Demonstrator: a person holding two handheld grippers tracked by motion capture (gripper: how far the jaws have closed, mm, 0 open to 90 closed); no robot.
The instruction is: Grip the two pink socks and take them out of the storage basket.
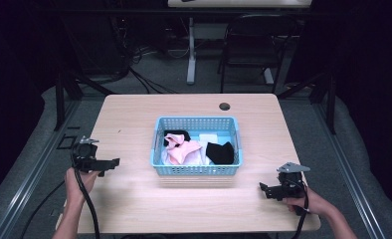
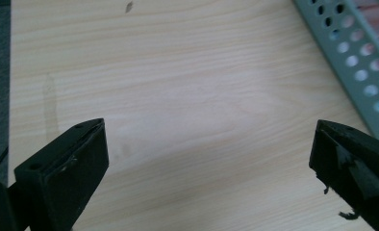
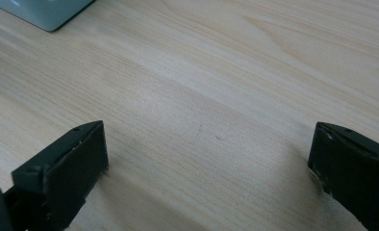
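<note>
Resting at the left edge of the table (image 1: 134, 209): left gripper (image 1: 115, 163), held in the person's left hand (image 1: 77, 181), jaws spread wide with nothing between them; bare wood shows between the two in the left gripper view, and a corner of the basket wall at upper right.

Centre of table: blue perforated basket (image 1: 196, 169), upright, well apart from both grippers. Contents, left to right: a black garment (image 1: 176, 135) at the rear left, a pink garment (image 1: 184, 151) bunched in front of it, a white piece (image 1: 209, 137) toward the rear, a second black garment (image 1: 220, 153) at the right (exact kinds of clothing too small to tell). All items lie inside the rim; none lies on the table.

Right front of table: right gripper (image 1: 261, 188), in the right hand (image 1: 311, 201), jaws likewise wide apart and empty, pointing toward the basket.

Progress, as judged: work on the garments not yet begun; no piece lifted or touched, everything left to do.

Surface: pale wood-grain table, one round cable hole (image 1: 225, 106) near the far edge.

Room: dim, grey floor, cables (image 1: 134, 74) trailing behind, a dark chair (image 1: 253, 45), a white table leg (image 1: 191, 50).
</note>
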